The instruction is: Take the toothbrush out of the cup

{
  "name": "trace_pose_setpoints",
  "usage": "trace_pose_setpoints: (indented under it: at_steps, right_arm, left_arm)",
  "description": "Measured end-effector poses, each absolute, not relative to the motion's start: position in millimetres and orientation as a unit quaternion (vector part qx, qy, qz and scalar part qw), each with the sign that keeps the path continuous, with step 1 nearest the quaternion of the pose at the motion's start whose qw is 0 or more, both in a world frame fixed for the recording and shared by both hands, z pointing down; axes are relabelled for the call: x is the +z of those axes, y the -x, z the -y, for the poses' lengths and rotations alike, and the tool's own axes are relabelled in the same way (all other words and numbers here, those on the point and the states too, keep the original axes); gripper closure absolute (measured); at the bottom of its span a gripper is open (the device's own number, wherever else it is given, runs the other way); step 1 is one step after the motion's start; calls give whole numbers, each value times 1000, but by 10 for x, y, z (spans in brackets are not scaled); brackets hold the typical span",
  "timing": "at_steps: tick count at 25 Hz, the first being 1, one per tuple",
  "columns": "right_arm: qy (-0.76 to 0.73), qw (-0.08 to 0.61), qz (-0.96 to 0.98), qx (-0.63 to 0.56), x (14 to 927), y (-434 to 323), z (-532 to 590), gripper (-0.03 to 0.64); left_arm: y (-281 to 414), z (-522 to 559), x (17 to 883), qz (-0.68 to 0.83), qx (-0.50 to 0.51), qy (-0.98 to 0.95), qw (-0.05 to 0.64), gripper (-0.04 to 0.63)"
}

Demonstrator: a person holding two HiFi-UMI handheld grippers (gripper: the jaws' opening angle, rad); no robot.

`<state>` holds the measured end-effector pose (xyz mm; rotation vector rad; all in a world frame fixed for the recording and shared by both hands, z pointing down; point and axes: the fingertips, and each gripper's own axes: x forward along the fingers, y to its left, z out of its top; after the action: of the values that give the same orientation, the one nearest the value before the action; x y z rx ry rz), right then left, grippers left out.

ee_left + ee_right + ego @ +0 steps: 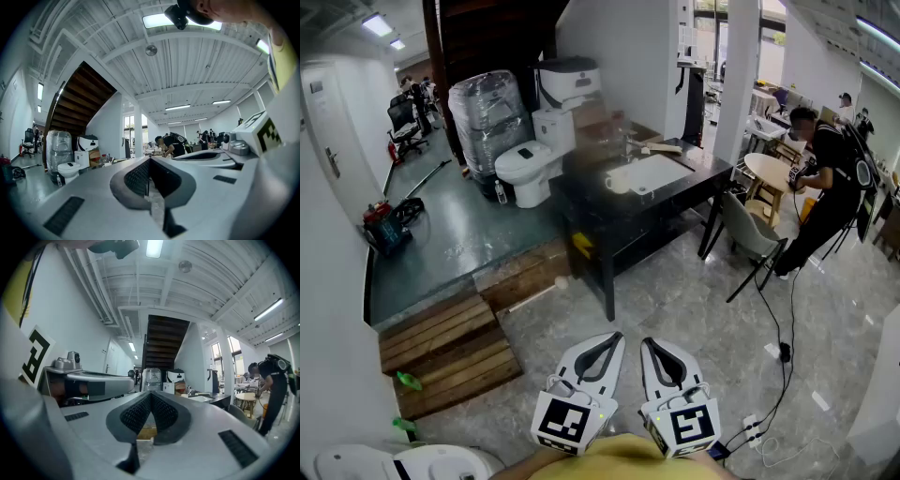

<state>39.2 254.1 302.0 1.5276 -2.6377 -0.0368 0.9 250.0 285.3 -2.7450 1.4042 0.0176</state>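
Observation:
Far ahead stands a dark table [694,183] with a white sink basin [654,172]. A small pale cup [617,180] sits at the basin's left end; any toothbrush in it is too small to make out. Both grippers are low in the head view, side by side and well short of the table. My left gripper [617,336] is shut with nothing between its jaws, its tips meeting in the left gripper view [149,160]. My right gripper [646,341] is shut too and holds nothing, as the right gripper view [151,394] shows.
A white toilet [523,169] and a plastic-wrapped bundle [487,111] stand on a raised platform at the left, with wooden pallet steps [450,354] before it. A grey chair [752,236], a round table [773,173] and a person in black [830,183] are at the right. Cables [780,356] lie on the floor.

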Motion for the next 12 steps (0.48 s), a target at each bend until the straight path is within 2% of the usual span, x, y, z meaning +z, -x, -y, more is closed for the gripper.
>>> trace_pose_setpoints:
  at_steps: [12]
  right_arm:
    - [-493,31,869,-5,3128,-457,-2502,601]
  left_arm:
    - [-138,-2449,3032,-445,-9,895,1,586]
